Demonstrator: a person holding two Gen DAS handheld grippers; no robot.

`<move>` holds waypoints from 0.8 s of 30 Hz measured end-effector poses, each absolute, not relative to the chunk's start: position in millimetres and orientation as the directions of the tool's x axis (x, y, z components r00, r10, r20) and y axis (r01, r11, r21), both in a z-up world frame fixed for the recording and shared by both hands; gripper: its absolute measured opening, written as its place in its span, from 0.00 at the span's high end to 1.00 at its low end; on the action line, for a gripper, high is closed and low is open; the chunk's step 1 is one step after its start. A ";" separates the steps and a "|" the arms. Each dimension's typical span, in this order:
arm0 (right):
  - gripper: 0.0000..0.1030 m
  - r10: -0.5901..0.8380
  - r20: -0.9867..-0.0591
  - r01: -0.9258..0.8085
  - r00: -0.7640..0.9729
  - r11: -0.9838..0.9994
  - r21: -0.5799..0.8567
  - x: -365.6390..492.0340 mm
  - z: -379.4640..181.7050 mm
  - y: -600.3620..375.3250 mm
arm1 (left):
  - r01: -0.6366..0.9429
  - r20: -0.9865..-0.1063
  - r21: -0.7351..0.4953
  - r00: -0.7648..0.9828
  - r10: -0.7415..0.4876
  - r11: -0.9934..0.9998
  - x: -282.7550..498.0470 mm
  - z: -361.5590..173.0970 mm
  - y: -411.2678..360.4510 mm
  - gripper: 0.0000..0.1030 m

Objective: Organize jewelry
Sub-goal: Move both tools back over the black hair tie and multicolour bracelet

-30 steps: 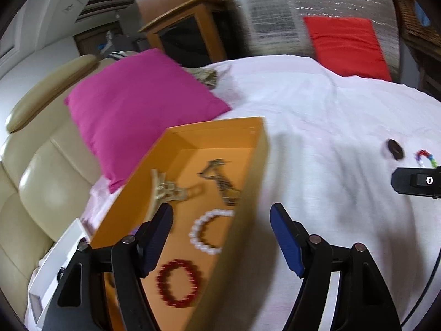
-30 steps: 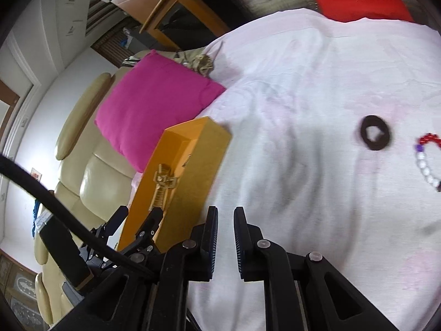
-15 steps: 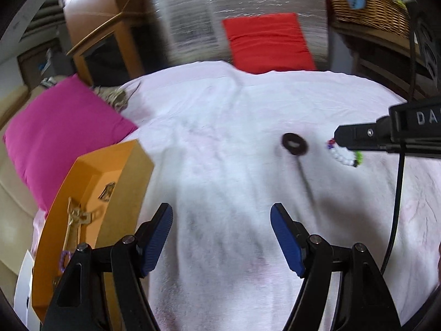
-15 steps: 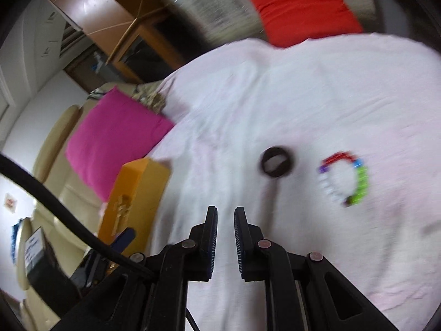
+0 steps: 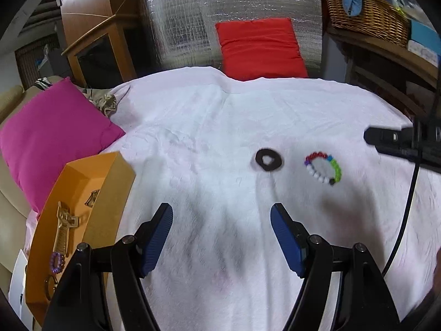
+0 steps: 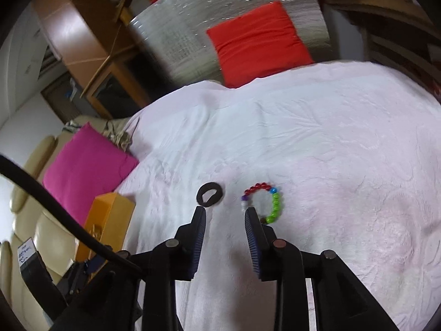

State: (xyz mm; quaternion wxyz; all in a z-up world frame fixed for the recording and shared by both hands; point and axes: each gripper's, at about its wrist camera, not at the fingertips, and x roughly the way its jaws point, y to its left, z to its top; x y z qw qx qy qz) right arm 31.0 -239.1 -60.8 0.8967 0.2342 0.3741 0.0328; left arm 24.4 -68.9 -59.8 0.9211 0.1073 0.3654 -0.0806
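Here, two pieces of jewelry are seen lying loose on a white bedspread (image 5: 220, 138): a black ring-shaped band (image 5: 268, 160) and, just beside it to the right, a beaded bracelet (image 5: 323, 167) strung with red, blue, green, white and purple beads. The two are close together but not touching. The left gripper (image 5: 221, 222) is held above the cloth with its blue-padded fingers (image 5: 157, 237) spread wide and nothing between them; the band and bracelet lie ahead of it and to its right. The right gripper (image 6: 225, 213) is held with its jaws parted to a moderate gap, also with nothing between them. In its own view its left fingertip reaches the near edge of the black band (image 6: 210, 194), and its right fingertip overlaps the near side of the bracelet (image 6: 264, 201); whether the cloth or the beads are touched cannot be told. At the left edge of the bed an orange box (image 5: 82, 193) is seen, open at the top, holding a gold-coloured clip (image 5: 64, 229), a small purple beaded ring (image 5: 56, 262) and a few other pieces too small to name. A pink cushion (image 5: 52, 132) lies behind the box, and a red cushion (image 5: 259, 47) is propped at the far side of the bed.
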 end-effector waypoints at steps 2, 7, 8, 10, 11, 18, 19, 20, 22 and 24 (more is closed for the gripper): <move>0.69 0.220 -0.661 0.121 0.718 0.895 0.429 33.6 -61.5 -239.1 | 0.222 -0.685 0.133 0.725 -0.072 0.966 31.6 -56.3 -76.8 0.28; 0.69 0.178 -0.679 0.142 0.712 0.911 0.387 43.7 -69.6 -249.5 | 0.158 -0.679 0.120 0.734 -0.036 0.980 60.9 -57.0 -77.0 0.28; 0.69 0.175 -0.687 0.155 0.706 0.908 0.390 47.4 -73.9 -253.1 | 0.148 -0.679 0.130 0.734 -0.021 0.980 64.7 -60.0 -75.6 0.28; 0.69 0.179 -0.704 0.167 0.687 0.904 0.393 53.6 -80.9 -256.6 | 0.134 -0.699 0.135 0.715 -0.001 0.982 74.4 -70.1 -70.8 0.28; 0.69 0.176 -0.713 0.175 0.678 0.904 0.389 57.1 -83.8 -257.6 | 0.134 -0.720 0.124 0.694 -0.003 0.983 80.7 -75.1 -68.0 0.28; 0.69 0.195 -0.731 0.150 0.654 0.914 0.378 64.3 -88.7 -249.7 | 0.131 -0.727 0.134 0.687 0.008 0.982 102.9 -79.2 -61.1 0.28; 0.69 0.199 -0.732 0.147 0.652 0.913 0.380 64.6 -89.6 -248.5 | 0.136 -0.730 0.129 0.683 0.001 0.982 104.1 -80.1 -60.3 0.28; 0.69 0.202 -0.732 0.145 0.651 0.913 0.381 65.1 -90.7 -247.8 | 0.142 -0.736 0.123 0.677 -0.006 0.982 105.7 -81.1 -59.3 0.28; 0.69 0.199 -0.735 0.144 0.648 0.916 0.374 66.4 -93.9 -245.8 | 0.150 -0.742 0.118 0.671 -0.013 0.982 107.8 -82.3 -57.1 0.28; 0.69 0.197 -0.743 0.151 0.640 0.916 0.373 69.4 -99.0 -245.3 | 0.155 -0.745 0.118 0.667 -0.016 0.981 107.8 -83.5 -56.9 0.28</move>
